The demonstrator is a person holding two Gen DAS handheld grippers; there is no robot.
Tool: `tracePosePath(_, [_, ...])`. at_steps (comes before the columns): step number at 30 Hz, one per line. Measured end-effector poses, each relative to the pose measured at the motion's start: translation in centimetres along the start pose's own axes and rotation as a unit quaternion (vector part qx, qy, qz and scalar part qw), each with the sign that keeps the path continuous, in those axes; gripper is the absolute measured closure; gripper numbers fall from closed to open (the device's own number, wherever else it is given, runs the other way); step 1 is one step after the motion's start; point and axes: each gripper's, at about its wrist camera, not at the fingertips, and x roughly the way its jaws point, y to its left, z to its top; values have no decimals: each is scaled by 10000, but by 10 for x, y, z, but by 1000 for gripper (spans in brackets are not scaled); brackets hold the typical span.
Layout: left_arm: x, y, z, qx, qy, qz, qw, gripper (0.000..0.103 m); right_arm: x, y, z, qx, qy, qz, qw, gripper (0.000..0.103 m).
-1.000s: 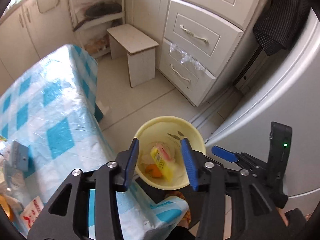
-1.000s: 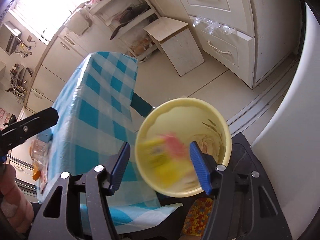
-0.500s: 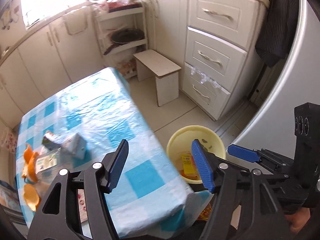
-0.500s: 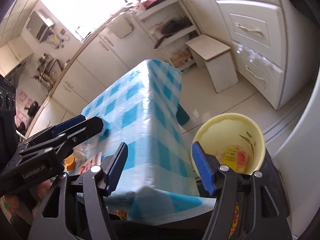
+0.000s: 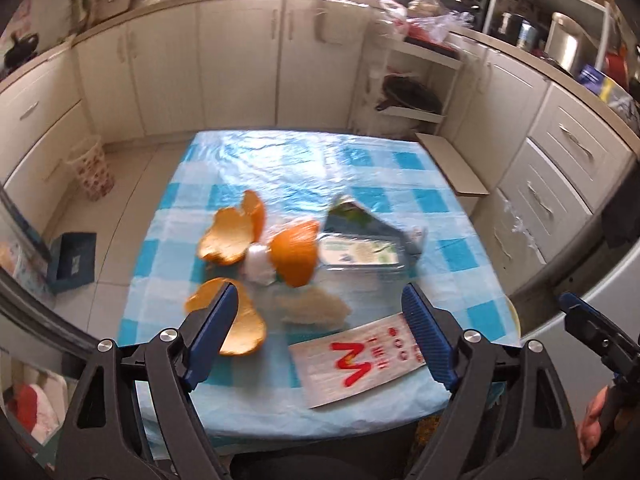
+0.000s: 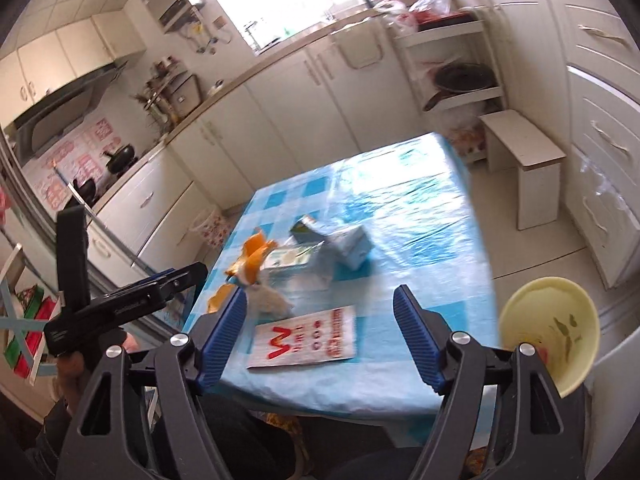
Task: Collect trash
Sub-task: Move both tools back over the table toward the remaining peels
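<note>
Trash lies on the blue checked table [image 5: 400, 184]: several orange peels [image 5: 236, 232], a flat clear plastic tray [image 5: 360, 254], a crumpled carton [image 6: 346, 242], a white tissue [image 5: 316, 308] and a white paper bag with red print [image 5: 360, 360], also in the right wrist view [image 6: 308, 338]. A yellow bin [image 6: 548, 336] stands on the floor right of the table, with some trash inside. My left gripper [image 5: 320, 340] is open and empty above the table's near edge. My right gripper [image 6: 322, 338] is open and empty, over the near edge too.
White kitchen cabinets [image 5: 240, 60] line the back and right walls. A small white stool [image 6: 528, 168] stands right of the table. A patterned basket [image 5: 92, 168] sits on the floor at the left. A grey fridge side [image 5: 600, 300] is at the right.
Both grippers have swung left and up from over the yellow bin to face the table. The trash on the table has come into full view. Both stay open and empty.
</note>
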Motion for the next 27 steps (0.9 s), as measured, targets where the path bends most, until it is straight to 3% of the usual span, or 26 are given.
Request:
tracePosePath(6, [32, 71, -27, -256, 485, 234, 9982, 23, 38, 33, -10, -232, 343, -7, 9991, 30])
tracePosePath(14, [83, 72, -62, 218, 1031, 269, 9941, 23, 57, 28, -18, -56, 449, -57, 9990, 30])
tracePosePath(19, [112, 73, -46, 331, 926, 512, 9938, 21, 62, 26, -15, -25, 421, -57, 9991, 30])
tracePosePath(23, [136, 67, -24, 490, 803, 527, 9942, 9, 66, 21, -12, 61, 406, -33, 9992, 29])
tracePosePath(27, [156, 59, -5, 600, 728, 476, 9944, 8, 69, 16, -9, 161, 406, -11, 9990, 29])
